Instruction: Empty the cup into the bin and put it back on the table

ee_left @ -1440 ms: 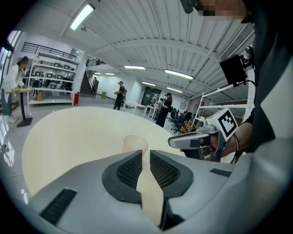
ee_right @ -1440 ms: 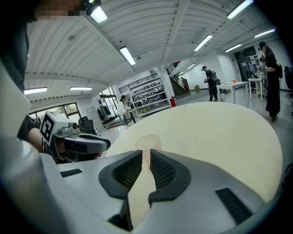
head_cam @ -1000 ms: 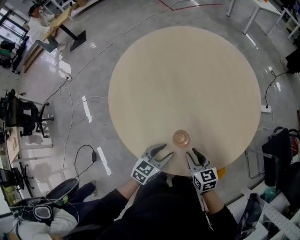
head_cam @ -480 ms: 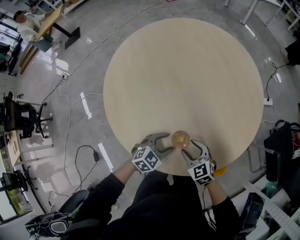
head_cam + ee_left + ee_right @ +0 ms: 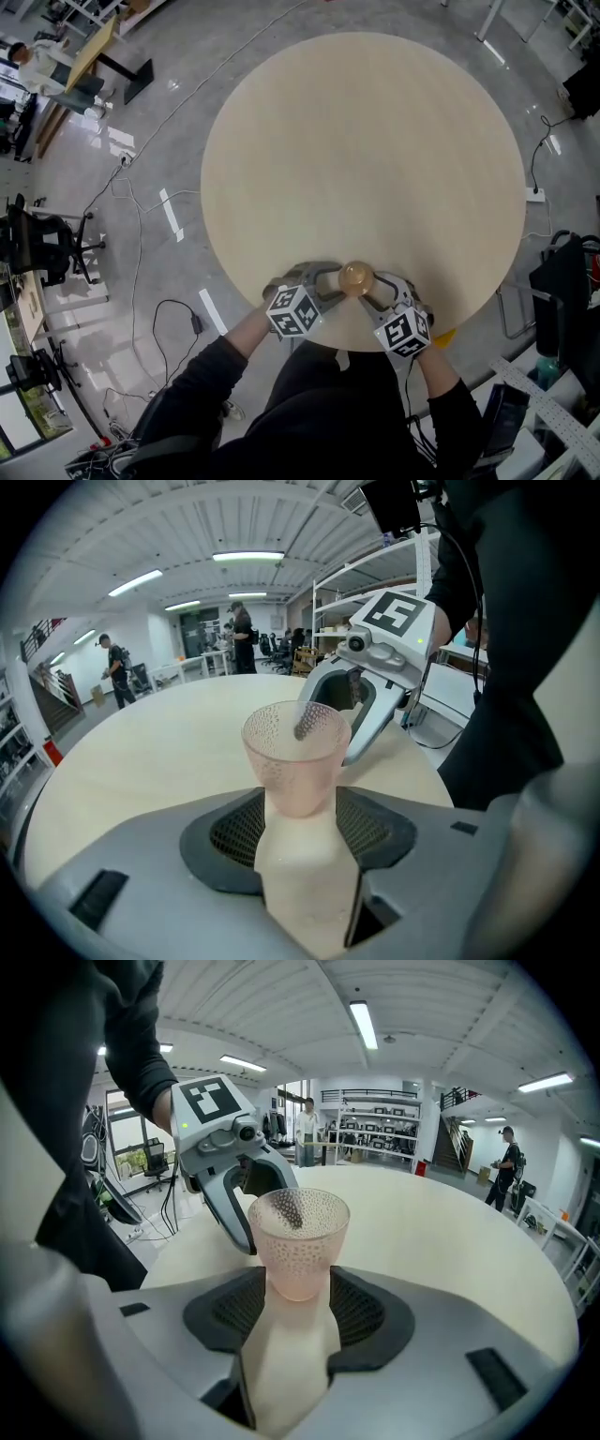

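Observation:
A pink translucent dimpled cup (image 5: 356,277) stands upright near the front edge of the round wooden table (image 5: 366,150). My left gripper (image 5: 330,280) sits at its left and my right gripper (image 5: 381,287) at its right, both low over the tabletop. In the left gripper view the cup (image 5: 295,757) stands at the mouth of the wide jaws, with the right gripper's fingers (image 5: 370,719) behind it. The right gripper view shows the cup (image 5: 298,1241) the same way, with the left gripper's fingers (image 5: 225,1208) beyond. Both pairs of jaws have opened wider over the last second; no pad visibly presses the cup.
The table's front edge lies right under my wrists. Cables (image 5: 141,234) trail over the grey floor at the left, beside an office chair (image 5: 47,248). Bags and a rack (image 5: 562,291) crowd the right side. People stand far off in the hall (image 5: 239,639).
Both grippers have moved forward and inward, from just short of the cup to flanking it on either side. Their jaws stand wider and both have rolled. The cup has not moved.

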Motion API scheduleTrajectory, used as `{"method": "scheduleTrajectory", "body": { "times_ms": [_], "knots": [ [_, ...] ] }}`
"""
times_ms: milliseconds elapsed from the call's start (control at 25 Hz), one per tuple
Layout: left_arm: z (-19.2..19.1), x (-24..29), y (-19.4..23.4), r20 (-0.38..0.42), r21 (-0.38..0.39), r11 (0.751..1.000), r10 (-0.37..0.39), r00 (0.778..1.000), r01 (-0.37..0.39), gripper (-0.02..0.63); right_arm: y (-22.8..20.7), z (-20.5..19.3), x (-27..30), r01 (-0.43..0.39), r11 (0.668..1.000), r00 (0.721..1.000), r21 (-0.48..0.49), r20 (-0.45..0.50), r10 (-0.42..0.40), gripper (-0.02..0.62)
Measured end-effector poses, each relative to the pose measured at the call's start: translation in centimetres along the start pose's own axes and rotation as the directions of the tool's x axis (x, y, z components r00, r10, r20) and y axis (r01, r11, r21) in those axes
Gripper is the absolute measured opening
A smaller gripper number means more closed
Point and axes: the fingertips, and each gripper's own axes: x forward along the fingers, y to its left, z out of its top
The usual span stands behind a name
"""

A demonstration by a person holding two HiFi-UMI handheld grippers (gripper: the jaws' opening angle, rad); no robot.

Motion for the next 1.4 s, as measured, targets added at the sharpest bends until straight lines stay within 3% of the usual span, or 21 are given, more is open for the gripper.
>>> {"method": "scheduleTrajectory", "body": {
  "times_ms": [560,1120,1400],
  "knots": [
    [4.1,-2.0,-1.9,0.103,-0.087,0.996,0.004,0.995,0.005,0.242,0.6,1.5,-4.1,-0.010,0.995,0.997,0.098,0.073,0.003,0.218],
    [11.7,-2.5,-8.9,0.167,-0.023,0.999,-0.034,0.985,0.039,0.242,2.6,0.2,-14.3,0.028,0.985,0.983,0.172,0.174,-0.059,0.218],
    [16.6,-2.8,-13.4,0.264,0.046,0.996,-0.087,0.961,0.078,0.242,4.1,-0.6,-20.8,0.118,0.976,0.969,0.181,0.195,-0.153,0.219]
  ]
}}
